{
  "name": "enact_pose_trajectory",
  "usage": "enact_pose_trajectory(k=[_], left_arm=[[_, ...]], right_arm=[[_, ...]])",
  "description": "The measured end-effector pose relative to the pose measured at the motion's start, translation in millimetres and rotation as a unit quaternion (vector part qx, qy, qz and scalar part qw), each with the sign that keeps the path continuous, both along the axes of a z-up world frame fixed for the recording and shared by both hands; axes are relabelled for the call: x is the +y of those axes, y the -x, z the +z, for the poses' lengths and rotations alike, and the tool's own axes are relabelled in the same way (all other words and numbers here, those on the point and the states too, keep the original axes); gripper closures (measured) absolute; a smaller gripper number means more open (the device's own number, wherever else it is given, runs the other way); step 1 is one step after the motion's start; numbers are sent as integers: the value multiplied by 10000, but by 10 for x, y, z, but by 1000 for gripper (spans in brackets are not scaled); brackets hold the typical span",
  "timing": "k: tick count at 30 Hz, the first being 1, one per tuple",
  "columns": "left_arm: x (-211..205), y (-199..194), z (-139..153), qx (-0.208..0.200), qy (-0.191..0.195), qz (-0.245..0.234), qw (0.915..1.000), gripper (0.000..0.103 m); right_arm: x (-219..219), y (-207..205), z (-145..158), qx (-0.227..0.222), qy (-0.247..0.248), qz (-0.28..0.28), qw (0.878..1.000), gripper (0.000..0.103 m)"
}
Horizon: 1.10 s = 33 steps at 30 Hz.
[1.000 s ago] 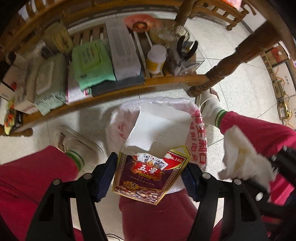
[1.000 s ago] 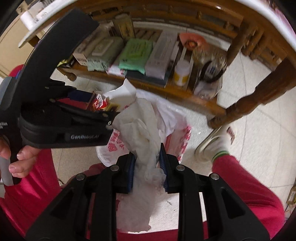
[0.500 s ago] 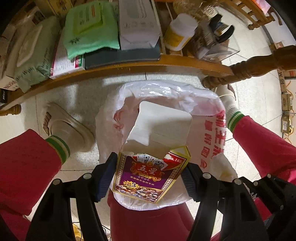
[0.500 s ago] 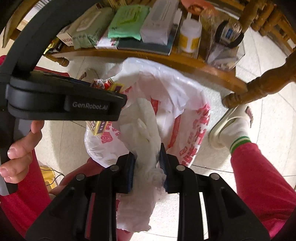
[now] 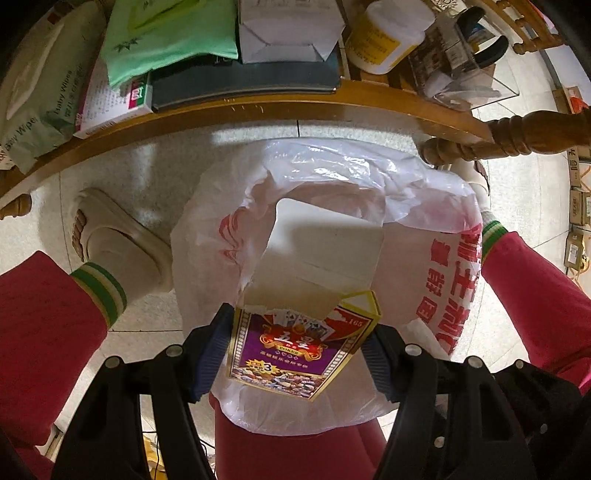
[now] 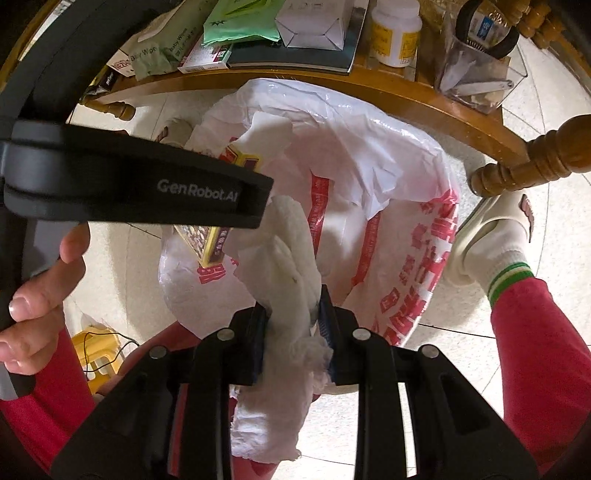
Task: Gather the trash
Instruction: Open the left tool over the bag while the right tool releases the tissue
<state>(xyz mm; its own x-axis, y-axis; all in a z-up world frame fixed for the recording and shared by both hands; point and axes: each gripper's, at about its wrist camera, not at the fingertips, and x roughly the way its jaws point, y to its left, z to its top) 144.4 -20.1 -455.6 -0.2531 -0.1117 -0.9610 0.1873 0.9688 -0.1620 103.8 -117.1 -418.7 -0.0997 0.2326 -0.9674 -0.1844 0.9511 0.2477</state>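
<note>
while a second ago the wooden shelf [image 5: 258, 107] and its clutter sat far up in both views, it now fills the top edge and the white plastic bag [image 5: 332, 184] with red lettering spreads much larger beneath both claws, so both have come down toward it. the left claw [image 5: 295, 350] is clamped across the sides of a purple and gold playing-card box [image 5: 291, 350], its torn white flap [image 5: 325, 243] standing open over the bag's mouth, just as before. the right claw [image 6: 293, 325] is pressed tight on a crumpled white tissue [image 6: 288, 258], which trails above and below the pads and hangs right over the bag [image 6: 388, 177]; in the left wrist view that tissue, plainly seen at the right a second ago, is now only a white scrap at the bag's edge. in the right wrist view the left claw's black body [image 6: 147, 192] crosses the frame with the box [image 6: 207, 243] poking out beneath it, held by a bare hand [image 6: 37, 295]. red trouser legs [image 5: 40, 332] and white slippers [image 5: 118, 236] flank the bag on the tiled floor [image 5: 110, 173]. on the shelf lie a green wipes pack [image 5: 166, 40], a white carton [image 5: 288, 29] and a yellow-labelled bottle [image 5: 384, 40].
</note>
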Motion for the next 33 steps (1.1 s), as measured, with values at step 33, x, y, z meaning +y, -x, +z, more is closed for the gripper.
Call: enact_pose_trajectory(k=[33], left_arm=[[54,2,-89,199,-30,70,9998,27]], right_arm=[[3,-63,-26,62,-261,-91,9996,43]])
